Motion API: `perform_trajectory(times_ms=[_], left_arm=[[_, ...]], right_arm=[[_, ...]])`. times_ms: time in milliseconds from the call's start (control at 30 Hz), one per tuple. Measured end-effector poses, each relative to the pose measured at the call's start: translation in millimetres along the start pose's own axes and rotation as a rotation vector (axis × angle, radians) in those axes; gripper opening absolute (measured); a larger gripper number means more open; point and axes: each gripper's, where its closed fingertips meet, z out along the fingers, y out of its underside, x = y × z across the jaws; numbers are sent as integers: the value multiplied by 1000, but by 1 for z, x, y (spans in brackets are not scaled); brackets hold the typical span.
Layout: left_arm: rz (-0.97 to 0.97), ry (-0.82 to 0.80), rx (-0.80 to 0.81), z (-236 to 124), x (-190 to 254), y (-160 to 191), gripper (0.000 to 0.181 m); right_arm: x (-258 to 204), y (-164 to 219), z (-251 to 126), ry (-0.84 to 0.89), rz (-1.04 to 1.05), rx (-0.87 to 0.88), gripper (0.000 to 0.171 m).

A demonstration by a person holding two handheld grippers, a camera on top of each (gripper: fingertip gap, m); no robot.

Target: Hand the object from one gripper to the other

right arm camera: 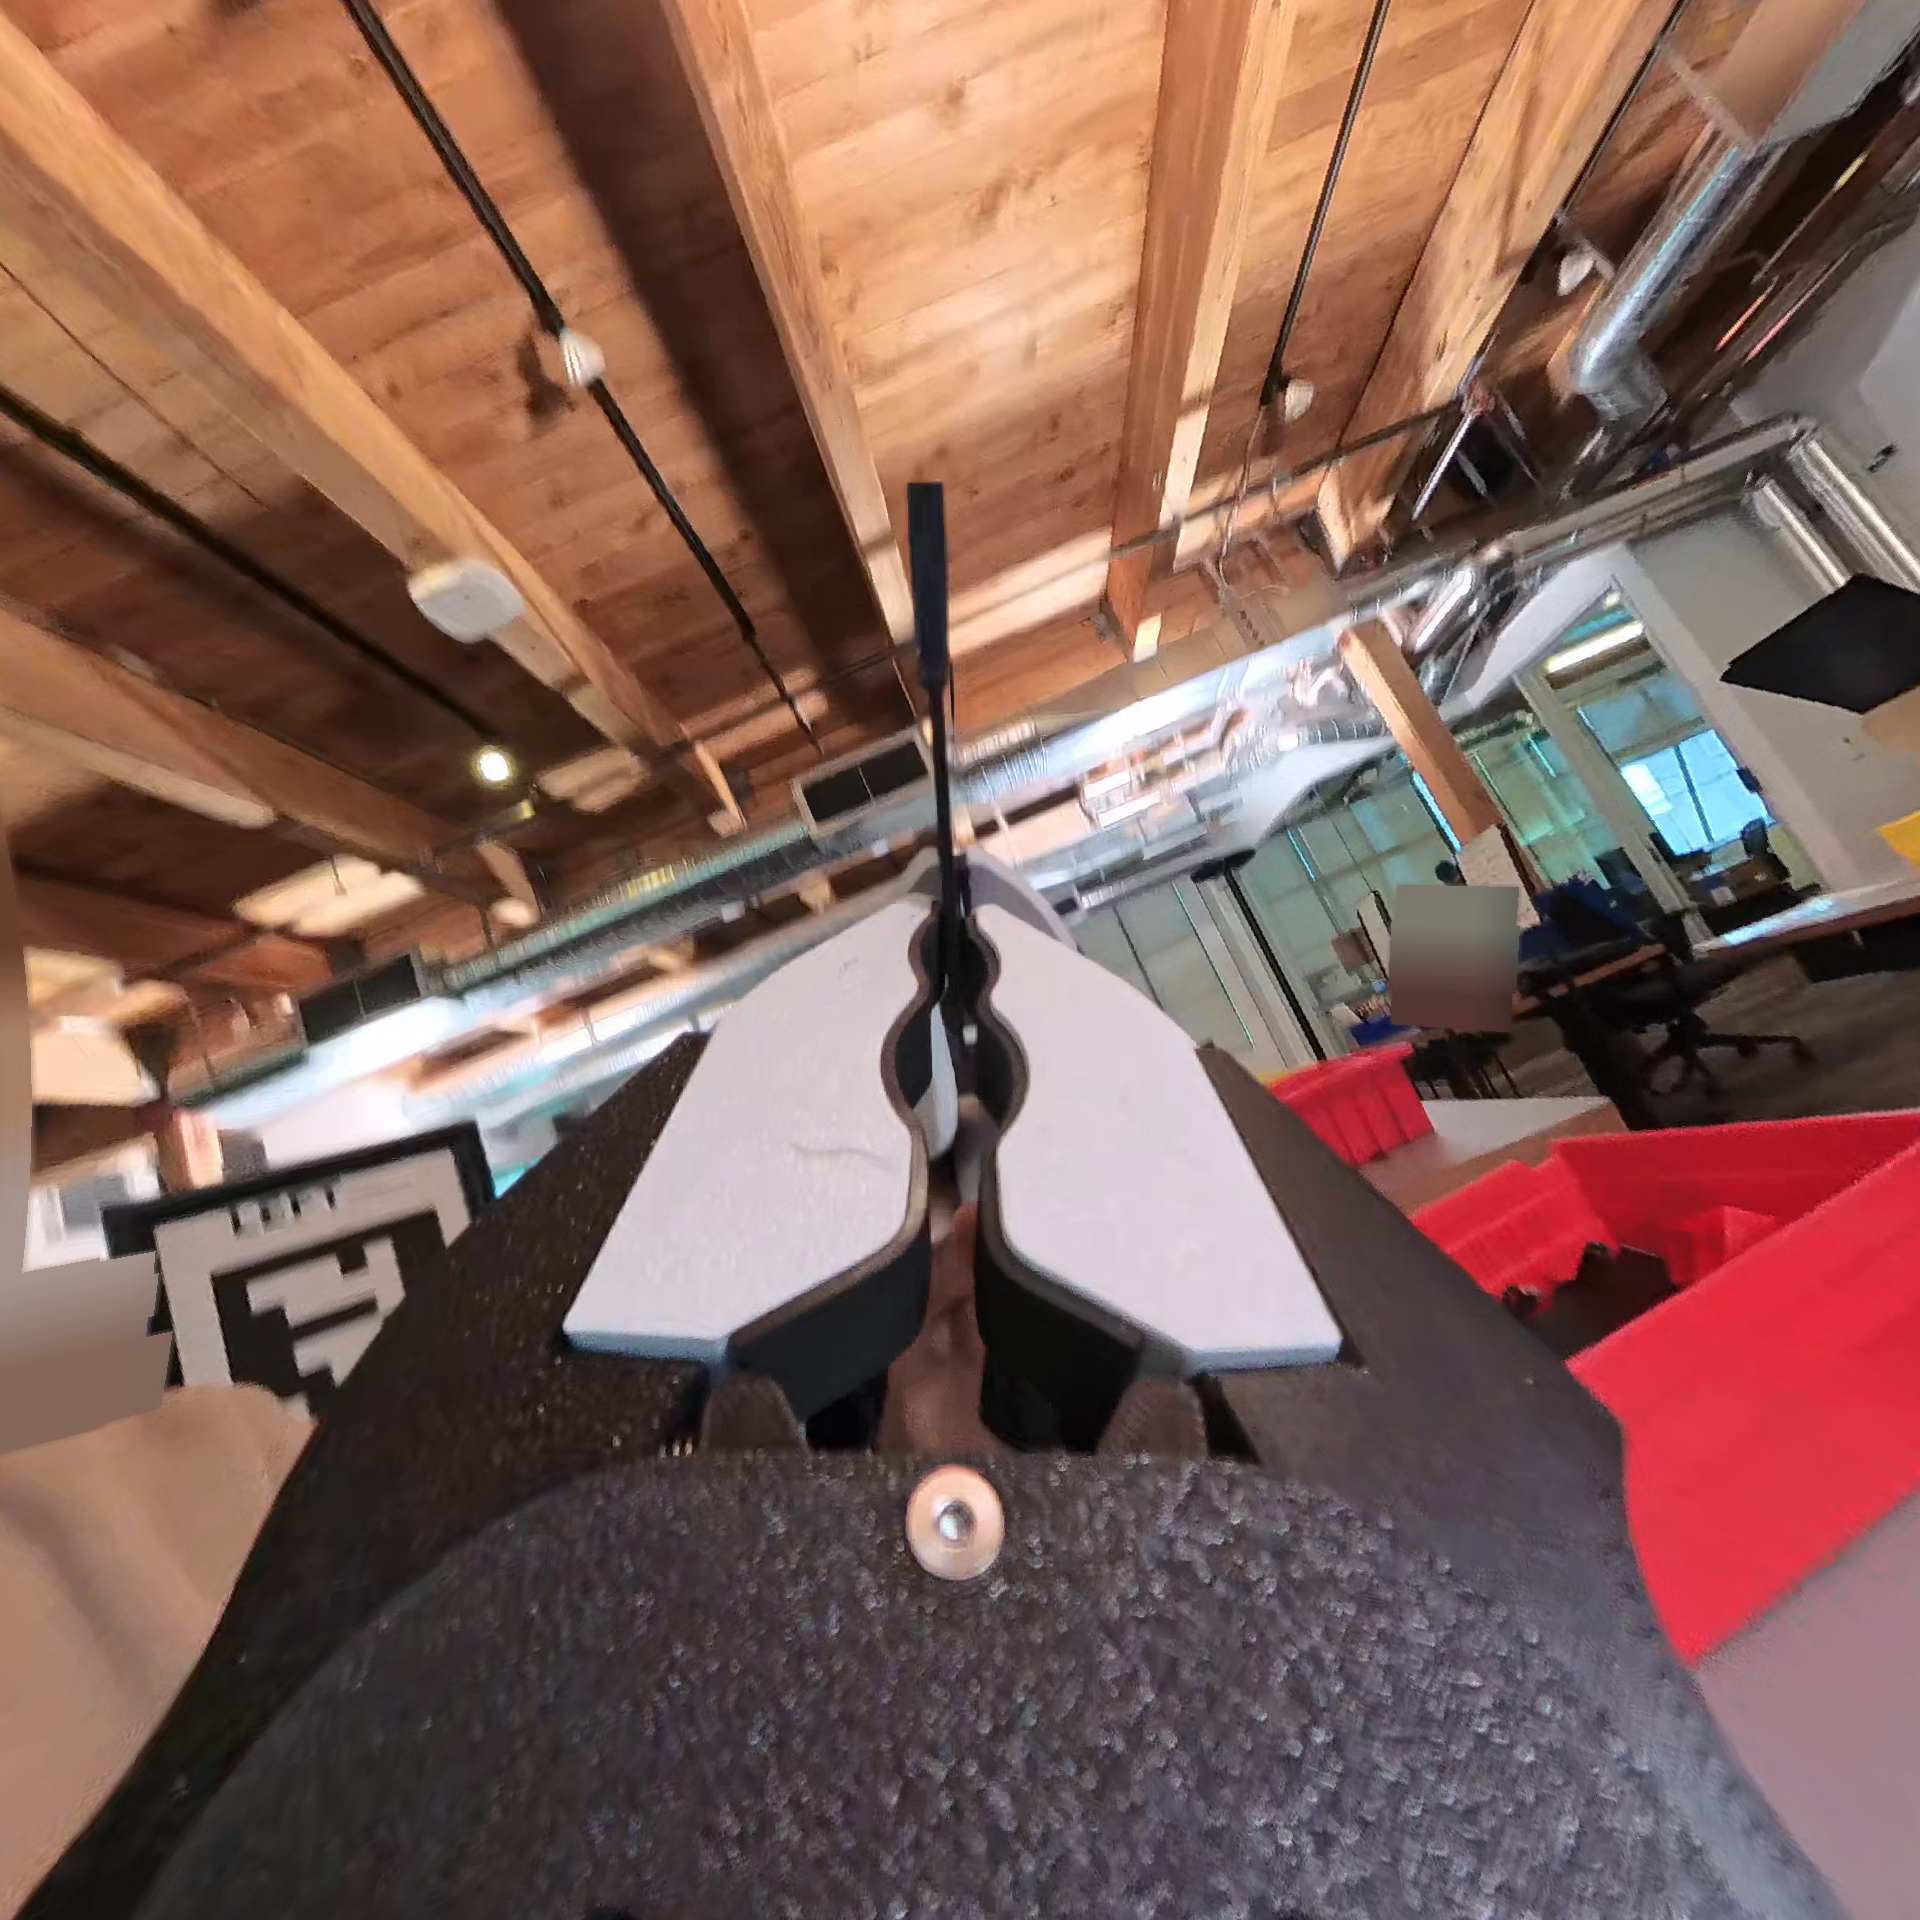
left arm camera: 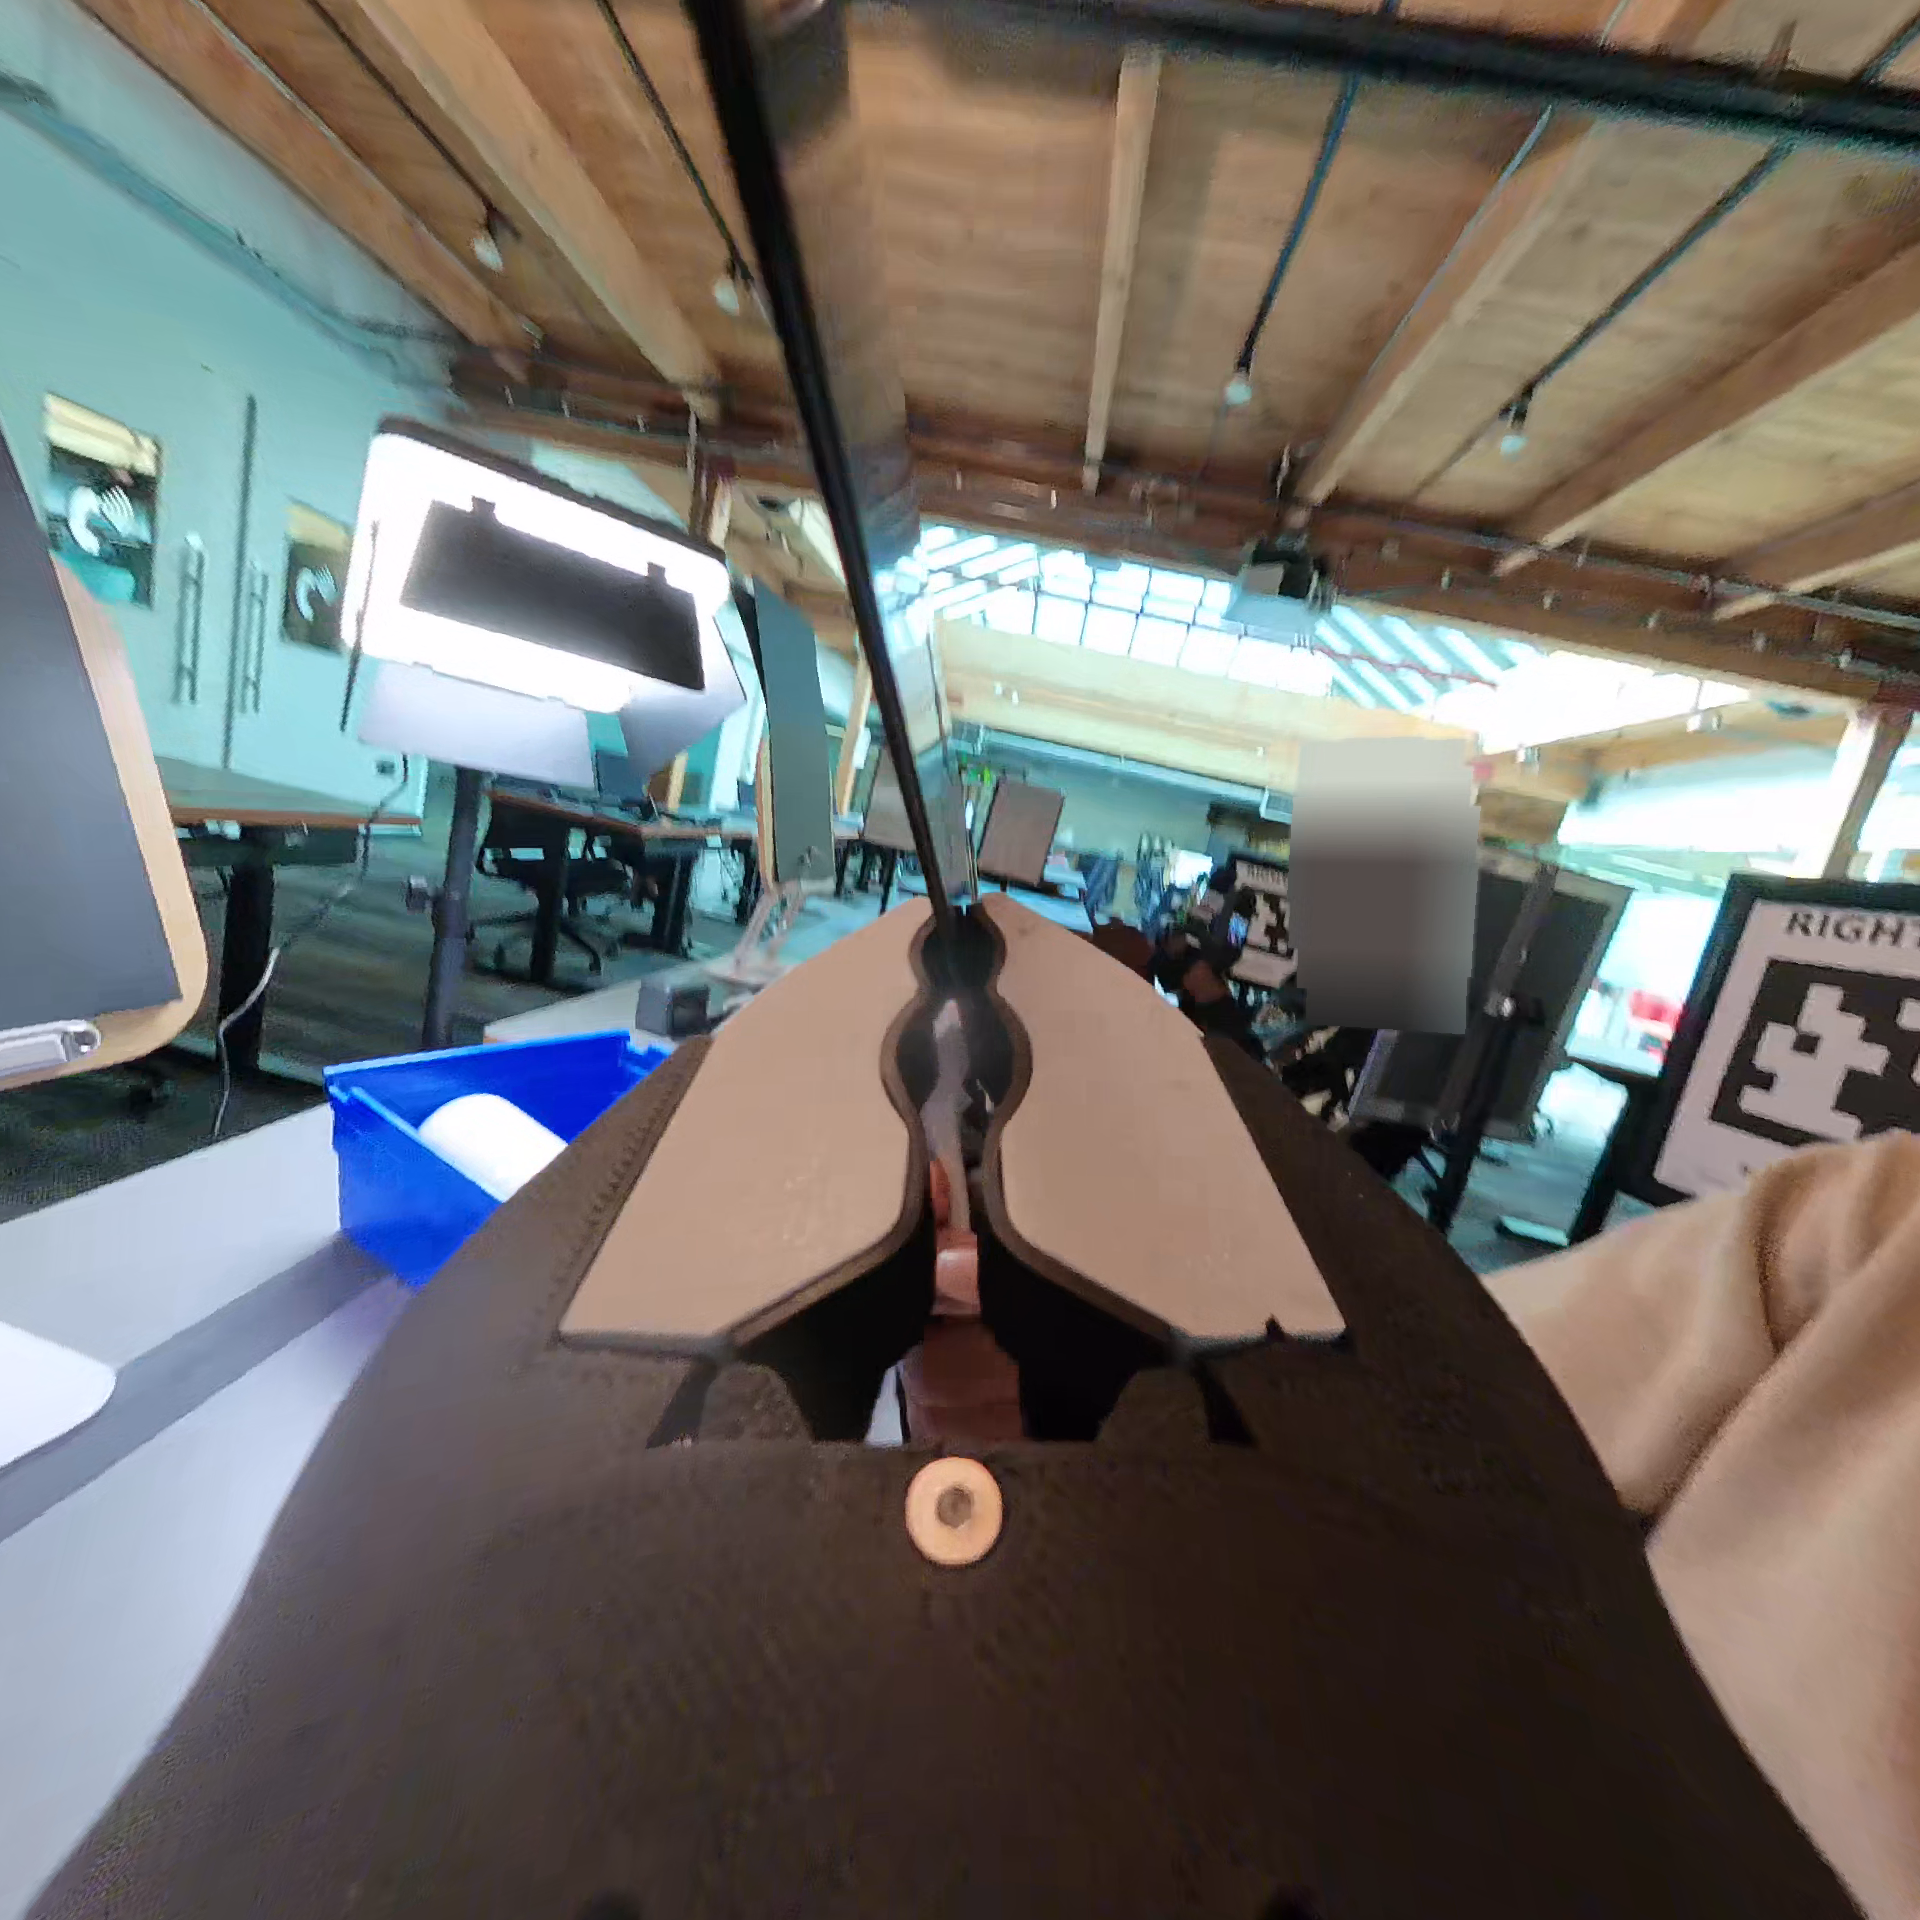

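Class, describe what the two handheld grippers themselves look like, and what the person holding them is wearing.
Both the left gripper and right gripper have a black, grainy-textured body, two broad pale grey fingers with wavy black-edged inner sides, and a round metal fastener at the centre. Each carries a black-and-white square marker plate. The person wears a beige sleeve.

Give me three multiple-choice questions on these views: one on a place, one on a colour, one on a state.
1. In the left wrist view, the blue bin sits: A left of the left tool, B right of it, C on the ceiling.
2. The bins in the right wrist view are: A green, B red, C yellow.
3. The left tool is: A wide open, B shut on the black strip, C shut on a cup.
Answers: A, the bin lies on the table at left; B, their walls are bright red; B, the fingers pinch the strip.
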Motion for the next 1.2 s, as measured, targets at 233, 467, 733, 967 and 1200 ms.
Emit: perform_trajectory(times_ms=[233,467,733,967,1200], left_arm=[[65,36,-304,-13,15,8,2],[73,37,-129,-2,15,3,15],[74,26,-233,0,12,16,2],[51,65,-384,-14,15,23,2],[86,90,-216,11,21,34,7]], right_arm=[[-12,-2,-5,-41,-258,-300,4],[-18,-7,-3,-69,-190,-156,2],[-10,-3,-3,-36,-208,-182,4],[-12,9,-6,-35,-354,-377,3],[-24,-11,-6,-74,-297,-211,1]])
